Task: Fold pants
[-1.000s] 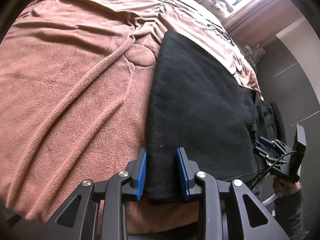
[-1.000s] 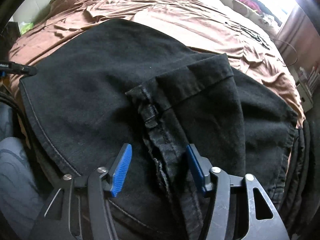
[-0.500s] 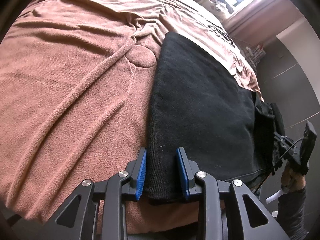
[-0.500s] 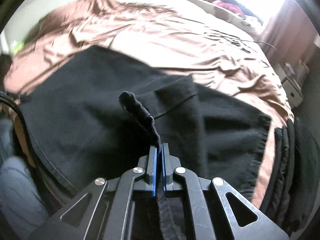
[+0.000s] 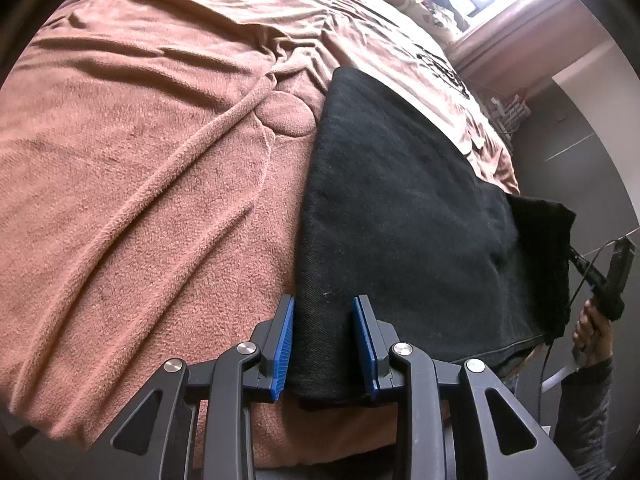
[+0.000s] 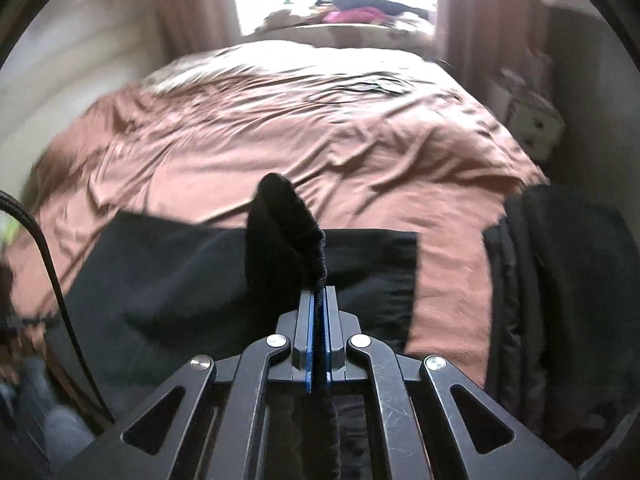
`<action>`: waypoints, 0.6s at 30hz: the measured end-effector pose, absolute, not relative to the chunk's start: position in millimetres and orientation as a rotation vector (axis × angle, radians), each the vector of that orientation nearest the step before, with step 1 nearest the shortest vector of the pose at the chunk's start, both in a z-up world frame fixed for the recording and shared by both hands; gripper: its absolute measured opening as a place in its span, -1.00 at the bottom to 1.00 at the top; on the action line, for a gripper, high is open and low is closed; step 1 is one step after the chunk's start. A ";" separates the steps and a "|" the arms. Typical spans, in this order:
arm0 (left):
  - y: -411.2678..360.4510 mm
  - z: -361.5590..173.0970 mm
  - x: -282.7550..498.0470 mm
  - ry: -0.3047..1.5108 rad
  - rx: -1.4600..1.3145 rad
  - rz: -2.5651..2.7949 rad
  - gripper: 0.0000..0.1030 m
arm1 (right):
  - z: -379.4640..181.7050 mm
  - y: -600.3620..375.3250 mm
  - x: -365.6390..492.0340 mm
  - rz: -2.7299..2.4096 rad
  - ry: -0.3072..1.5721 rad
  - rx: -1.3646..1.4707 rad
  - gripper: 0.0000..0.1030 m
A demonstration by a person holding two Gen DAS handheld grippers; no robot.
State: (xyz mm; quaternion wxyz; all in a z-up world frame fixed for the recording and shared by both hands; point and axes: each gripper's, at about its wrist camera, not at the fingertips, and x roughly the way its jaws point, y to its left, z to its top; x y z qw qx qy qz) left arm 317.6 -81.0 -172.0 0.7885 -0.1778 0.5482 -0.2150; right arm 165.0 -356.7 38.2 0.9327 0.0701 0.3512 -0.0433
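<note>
The black pants (image 5: pixel 404 208) lie folded flat along the near edge of a bed with a brown blanket (image 5: pixel 152 152). My left gripper (image 5: pixel 324 312) is open, its blue pads on either side of the pants' near corner, low over the cloth. My right gripper (image 6: pixel 319 296) is shut on a thick hem of the pants (image 6: pixel 284 224) and holds it lifted above the rest of the cloth (image 6: pixel 160 272). In the left wrist view the right gripper (image 5: pixel 592 272) shows at the far right with the raised black flap (image 5: pixel 544 240).
A dark bag or garment pile (image 6: pixel 560 280) sits at the bed's right corner. A white shelf unit (image 6: pixel 528 116) stands right of the bed. A window sill with clothes (image 6: pixel 352 12) is beyond the bed's far end. A cable (image 6: pixel 44 256) hangs at the left.
My right gripper closed on the pants' hem and has lifted it up and back, so the flap now stands off the bed. My left gripper has stayed put, open.
</note>
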 end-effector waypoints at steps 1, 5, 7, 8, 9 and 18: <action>-81.0 -172.2 317.7 1.182 -0.384 -0.463 -0.38 | 35.2 -366.9 165.3 -0.093 0.719 0.189 -1.00; -80.6 -172.7 318.0 1.184 -0.388 -0.464 -0.38 | 11.7 -398.9 169.4 -0.079 0.740 0.349 -1.00; -80.4 -173.1 318.1 1.185 -0.389 -0.464 -0.38 | -2.6 -407.2 170.2 -0.064 0.751 0.404 -0.99; -80.4 -173.1 318.1 1.186 -0.389 -0.464 -0.38 | -6.3 -411.0 169.5 -0.050 0.751 0.430 -0.99; -80.4 -173.3 318.2 1.187 -0.389 -0.463 -0.38 | -8.8 -416.5 170.0 -0.033 0.754 0.459 -0.97; -81.2 -174.5 318.9 1.191 -0.387 -0.461 -0.38 | -11.5 -441.4 182.6 0.116 0.708 0.583 -0.37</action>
